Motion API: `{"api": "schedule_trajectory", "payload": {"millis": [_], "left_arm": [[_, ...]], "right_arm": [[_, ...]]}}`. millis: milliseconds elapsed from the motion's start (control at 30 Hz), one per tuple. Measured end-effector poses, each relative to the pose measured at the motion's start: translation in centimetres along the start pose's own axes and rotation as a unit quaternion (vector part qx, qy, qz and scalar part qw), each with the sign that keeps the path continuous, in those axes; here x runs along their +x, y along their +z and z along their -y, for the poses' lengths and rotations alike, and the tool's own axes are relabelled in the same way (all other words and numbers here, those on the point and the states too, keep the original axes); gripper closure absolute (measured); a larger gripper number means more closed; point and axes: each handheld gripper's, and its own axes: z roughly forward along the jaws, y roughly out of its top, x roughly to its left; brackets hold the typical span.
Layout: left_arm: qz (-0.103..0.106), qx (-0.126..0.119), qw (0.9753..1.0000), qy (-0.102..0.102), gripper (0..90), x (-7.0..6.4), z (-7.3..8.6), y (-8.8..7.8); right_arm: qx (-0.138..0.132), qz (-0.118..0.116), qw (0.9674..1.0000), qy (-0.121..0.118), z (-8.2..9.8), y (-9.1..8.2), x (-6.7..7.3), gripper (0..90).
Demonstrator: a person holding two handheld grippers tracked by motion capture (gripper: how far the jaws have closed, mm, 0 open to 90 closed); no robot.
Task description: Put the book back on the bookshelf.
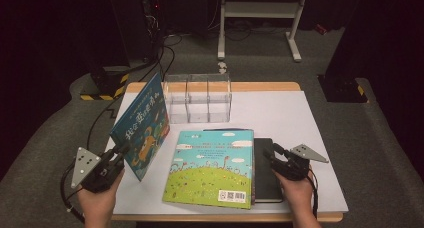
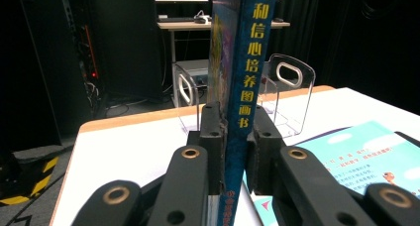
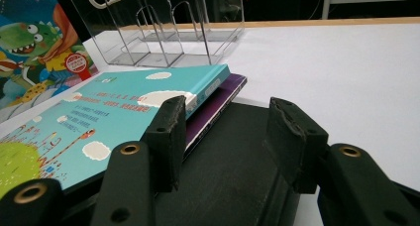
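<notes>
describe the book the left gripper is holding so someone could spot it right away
Start at the white table and find the clear plastic rack at its far side. Just left of it, the blue picture book stands tilted up off the table, clamped at its spine by the left hand-held gripper. Unlike the stack of books lying flat beside it, it is raised on edge.

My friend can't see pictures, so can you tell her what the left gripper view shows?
The left gripper pinches a tall blue picture book upright by its spine, between two black jaws. Behind it a clear plastic book rack stands on the white table, and another blue-covered book lies flat at the right.
</notes>
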Motion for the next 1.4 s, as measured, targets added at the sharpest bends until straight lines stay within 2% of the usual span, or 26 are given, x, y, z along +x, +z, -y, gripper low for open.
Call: {"api": "schedule_trajectory", "payload": {"millis": [100, 267, 433, 567, 767, 967, 1100, 1400], "left_arm": [[0.002, 0.002, 1.0, -0.004, 77.6, 0.1, -0.1, 0.1], [-0.002, 0.004, 0.9999, 0.014, 77.0, 0.0, 0.2, 0.3], [-0.005, 0.006, 0.9999, 0.012, 77.8, 0.1, 0.0, 0.5], [-0.007, 0.017, 0.9998, 0.008, 78.6, 0.4, -0.2, 0.9], [-0.01, 0.018, 0.9997, 0.014, 78.7, 0.5, -0.8, 1.5], [-0.003, 0.022, 0.9997, 0.01, 76.6, 0.6, -1.4, 2.5], [0.008, 0.025, 0.9997, -0.002, 76.2, 0.8, -1.8, 3.3], [0.01, 0.02, 0.9997, 0.0, 73.9, 0.9, -2.1, 4.5]], "right_arm": [[-0.002, 0.0, 1.0, 0.003, 0.0, -0.1, 0.0, 49.8], [-0.006, 0.0, 1.0, 0.006, -0.1, -0.4, -0.2, 49.7], [-0.004, 0.001, 1.0, 0.008, -0.1, -0.4, -0.3, 49.7], [-0.007, 0.003, 0.9999, 0.013, -0.1, -0.6, -0.7, 49.7], [-0.009, 0.005, 0.9998, 0.014, -0.1, -0.8, -0.9, 49.7], [-0.008, 0.005, 0.9998, 0.015, 0.0, -0.8, -1.0, 49.7], [-0.004, 0.003, 0.9999, 0.012, 0.0, -0.6, -0.9, 50.1], [0.003, 0.008, 0.9999, 0.008, 0.3, -0.4, -0.9, 48.3]]}}
